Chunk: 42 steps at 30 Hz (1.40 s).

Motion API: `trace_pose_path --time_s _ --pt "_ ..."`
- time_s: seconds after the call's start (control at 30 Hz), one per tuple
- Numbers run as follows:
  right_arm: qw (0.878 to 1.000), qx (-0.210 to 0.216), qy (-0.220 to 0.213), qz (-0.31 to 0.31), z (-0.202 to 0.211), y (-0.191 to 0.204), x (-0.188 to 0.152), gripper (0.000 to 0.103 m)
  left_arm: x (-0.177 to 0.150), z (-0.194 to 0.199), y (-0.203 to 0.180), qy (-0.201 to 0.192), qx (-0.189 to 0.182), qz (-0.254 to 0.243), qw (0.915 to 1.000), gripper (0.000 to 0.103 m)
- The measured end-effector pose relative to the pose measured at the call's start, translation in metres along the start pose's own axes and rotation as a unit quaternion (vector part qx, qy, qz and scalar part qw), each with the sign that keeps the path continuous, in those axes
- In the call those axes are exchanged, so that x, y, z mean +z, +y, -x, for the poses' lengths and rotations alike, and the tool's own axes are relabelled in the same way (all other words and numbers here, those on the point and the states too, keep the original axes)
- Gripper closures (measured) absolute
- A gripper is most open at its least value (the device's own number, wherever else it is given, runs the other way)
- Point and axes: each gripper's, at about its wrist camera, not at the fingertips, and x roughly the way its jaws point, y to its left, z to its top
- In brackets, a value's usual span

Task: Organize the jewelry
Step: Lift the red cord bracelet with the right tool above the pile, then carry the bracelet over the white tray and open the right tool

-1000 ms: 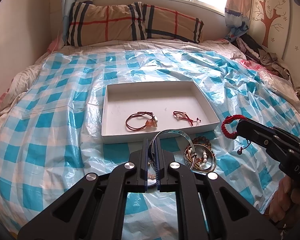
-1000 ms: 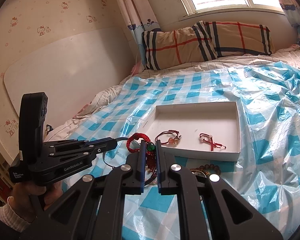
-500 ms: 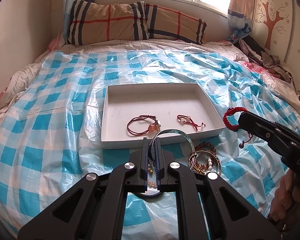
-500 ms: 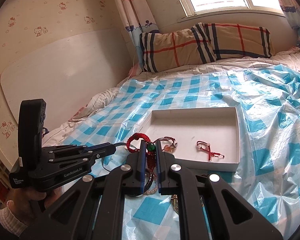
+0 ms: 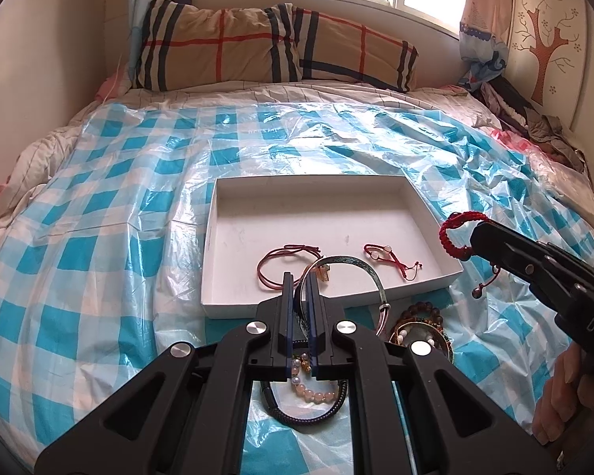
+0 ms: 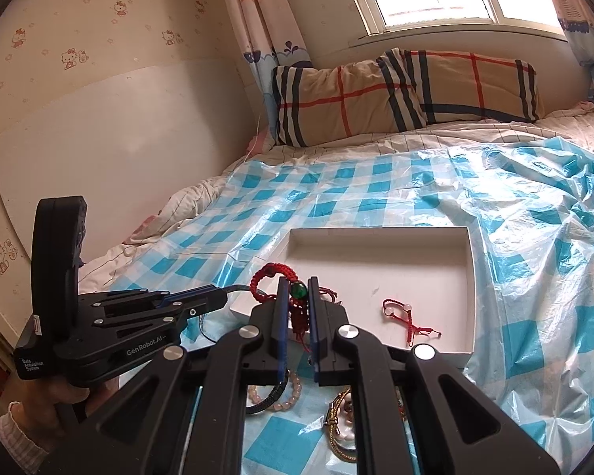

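A teal bangle (image 5: 352, 267) is being gripped by the left hand-held gripper (image 5: 301, 289), its jaws clenched on the band's near edge, and the hoop is being held partly over the near wall of the white tray (image 5: 431, 213). A red braided bracelet (image 6: 273, 281) with a green bead is being clamped by the right hand-held gripper (image 6: 297, 297), and its tassel is hanging down between the fingers, just above the tray's near left corner.

Two thin red cord bracelets are lying inside the tray, one (image 5: 285, 265) to the left and one (image 5: 388, 257) to the right, apart from each other. More beaded strands and a dark cord (image 5: 305, 403) are being left in a heap on the checked plastic sheet (image 5: 99, 261) covering the bed, just short of the tray.

The bangle is judged stiff, light and smooth, so it is likely to slip or swing if pinched loosely; a firm hold across the flat band is being favoured. The braided bracelet is judged soft and limp; it will sag and snag, and is best taken at the thick knotted part near the bead. The beaded strands look fragile on their threads and are better lifted by the cord than dragged over the crinkled plastic.
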Motion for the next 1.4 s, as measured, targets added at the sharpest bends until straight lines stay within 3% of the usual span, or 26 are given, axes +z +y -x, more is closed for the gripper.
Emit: trace_pose_path --time_s 0.93,1.0,1.03,1.07,1.2,1.4 --pt "1.0 -0.023 0.001 0.008 -0.053 -0.022 0.014 0.093 0.022 -0.053 0.005 -0.002 0.004 0.002 1.0 0.097" --pt "0.999 -0.048 0.008 0.014 -0.064 -0.026 0.017 0.086 0.025 -0.067 0.003 0.003 0.019 0.001 0.9998 0.096" --pt "0.998 -0.058 0.014 0.011 -0.071 -0.03 0.017 0.064 0.027 -0.074 0.004 0.009 0.025 0.004 0.9996 0.096" --pt "0.998 -0.064 0.016 0.006 -0.075 -0.034 0.017 0.06 0.028 -0.079 0.004 0.015 0.024 0.004 0.9996 0.096" --pt "0.998 -0.068 0.013 -0.002 -0.065 -0.038 0.014 0.06 0.025 -0.075 0.002 0.009 0.038 -0.001 0.9992 0.082" --pt "0.998 -0.066 0.014 -0.012 -0.027 -0.028 0.005 0.06 0.012 -0.042 0.002 0.009 0.042 0.005 0.9991 0.074"
